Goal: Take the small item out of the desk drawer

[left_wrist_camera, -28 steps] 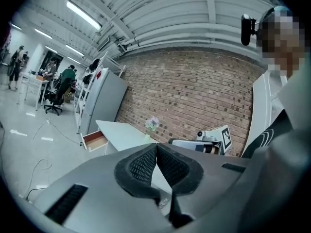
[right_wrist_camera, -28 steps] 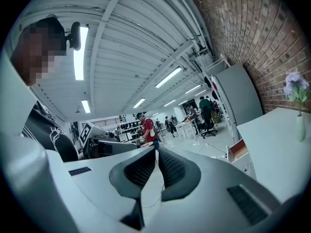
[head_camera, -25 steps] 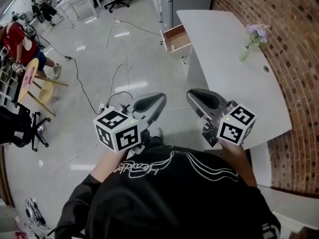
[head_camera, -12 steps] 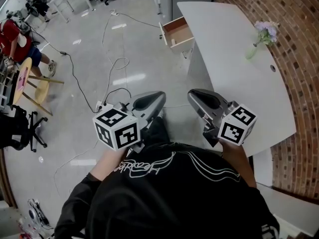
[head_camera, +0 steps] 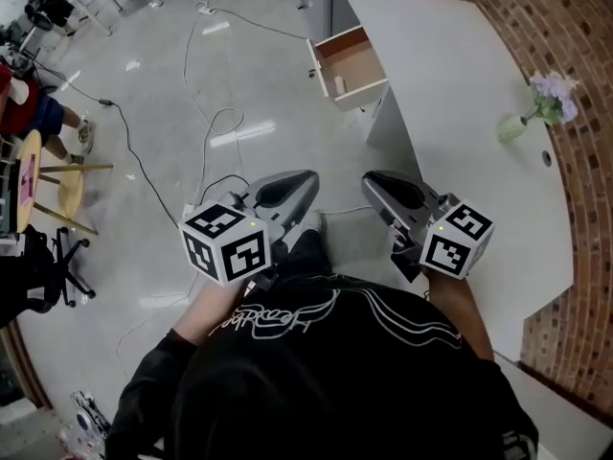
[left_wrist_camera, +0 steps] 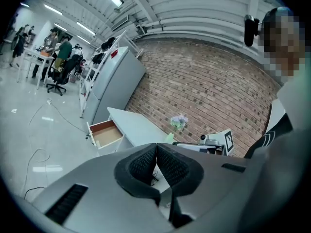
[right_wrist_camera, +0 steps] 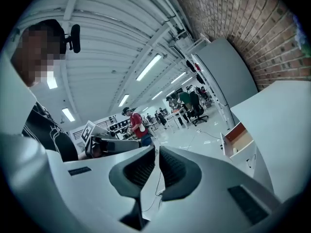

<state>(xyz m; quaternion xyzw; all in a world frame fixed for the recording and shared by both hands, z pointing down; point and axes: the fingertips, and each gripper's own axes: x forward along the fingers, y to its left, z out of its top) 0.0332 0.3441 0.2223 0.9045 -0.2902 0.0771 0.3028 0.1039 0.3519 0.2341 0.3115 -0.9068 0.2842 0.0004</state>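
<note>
You see a smooth matt white desk top, a brown wood-look drawer, a glossy pale floor, a rough red brick wall and ribbed matt black pads on the left gripper.

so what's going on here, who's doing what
A person holds a two-jaw gripper in each hand beside a white desk. The desk's drawer is pulled open, and a small pale item sits inside it near one corner. The left gripper and the right gripper are both shut and empty, held out in front of the person and well short of the drawer. Nothing has been picked up yet. A vase of flowers stands on the desk.
</note>
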